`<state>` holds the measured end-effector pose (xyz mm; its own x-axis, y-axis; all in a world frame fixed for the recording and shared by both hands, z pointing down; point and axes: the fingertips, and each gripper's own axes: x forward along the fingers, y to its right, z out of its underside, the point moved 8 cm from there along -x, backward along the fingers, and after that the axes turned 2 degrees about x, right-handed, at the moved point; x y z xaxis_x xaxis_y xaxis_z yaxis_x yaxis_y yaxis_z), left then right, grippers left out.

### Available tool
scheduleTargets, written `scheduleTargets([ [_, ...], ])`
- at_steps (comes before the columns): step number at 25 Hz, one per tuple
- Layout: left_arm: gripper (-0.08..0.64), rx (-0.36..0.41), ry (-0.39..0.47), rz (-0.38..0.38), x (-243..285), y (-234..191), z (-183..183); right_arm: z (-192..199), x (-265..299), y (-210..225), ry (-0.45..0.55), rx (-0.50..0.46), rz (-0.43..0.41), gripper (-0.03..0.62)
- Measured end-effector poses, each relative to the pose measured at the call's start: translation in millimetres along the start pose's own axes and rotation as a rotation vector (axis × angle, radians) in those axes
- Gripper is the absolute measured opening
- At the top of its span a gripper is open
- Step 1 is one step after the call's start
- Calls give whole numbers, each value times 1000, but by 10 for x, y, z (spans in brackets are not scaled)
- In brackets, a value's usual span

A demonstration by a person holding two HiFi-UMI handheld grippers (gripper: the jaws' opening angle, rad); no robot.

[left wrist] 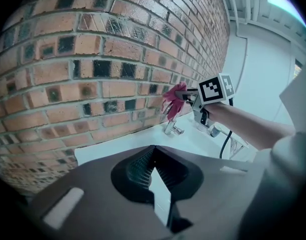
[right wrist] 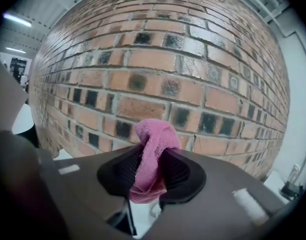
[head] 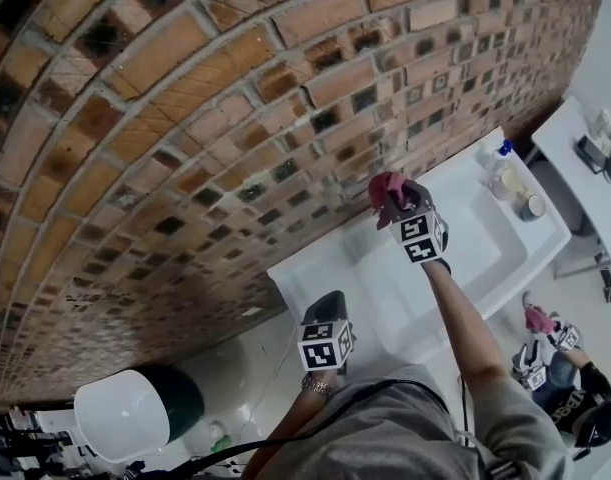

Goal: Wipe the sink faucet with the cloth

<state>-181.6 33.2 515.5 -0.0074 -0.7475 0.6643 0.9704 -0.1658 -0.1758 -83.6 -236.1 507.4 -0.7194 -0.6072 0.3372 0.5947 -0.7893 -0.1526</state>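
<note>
Cloth (right wrist: 151, 151), clamped in the right gripper (right wrist: 150, 178), hangs with the faucet (left wrist: 172, 127) just below, likely awaiting lowering to wipe; left gripper (left wrist: 154, 170) closed, empty.

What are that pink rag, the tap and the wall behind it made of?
Pink rag: soft, fuzzy fabric, probably microfibre, bunched in loose folds.
Tap: metal by its silvery shine, likely chromed.
Wall: rough matte brick, reddish with dark patches and pale mortar lines.

Left gripper (head: 330, 306) low, jaws together; right gripper (head: 393, 208) outstretched, tight on cloth (right wrist: 154, 144).
</note>
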Motion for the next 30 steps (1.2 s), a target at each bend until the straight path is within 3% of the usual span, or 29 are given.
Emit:
scheduleTargets([
  [6, 17, -25, 8, -15, -64, -99, 22, 94, 97, 429, 1, 126, 101, 110],
  [10, 17, -40, 14, -32, -124, -162, 41, 283, 133, 733, -38, 261, 167, 109],
  [13, 16, -50, 12, -42, -145, -204, 65, 725, 238, 934, -198, 296, 203, 103],
  [16, 17, -52, -4, -43, -142, -208, 117, 1385, 405, 803, -356, 372, 153, 101],
  [21, 17, -40, -18, -24, -48, -150, 115, 1480, 496, 686, -363, 275, 123, 98],
  [25, 15, -32, -23, -15, -4, -119, 95, 1653, 557, 843, -536, 72, 127, 103],
  [27, 17, -29, -22, -10, 9, -98, 73, 1831, 500, 870, -538, 144, 82, 101],
  [30, 16, -25, -32, -5, 44, -81, 86, 1914, 382, 785, -435, 262, 30, 100],
])
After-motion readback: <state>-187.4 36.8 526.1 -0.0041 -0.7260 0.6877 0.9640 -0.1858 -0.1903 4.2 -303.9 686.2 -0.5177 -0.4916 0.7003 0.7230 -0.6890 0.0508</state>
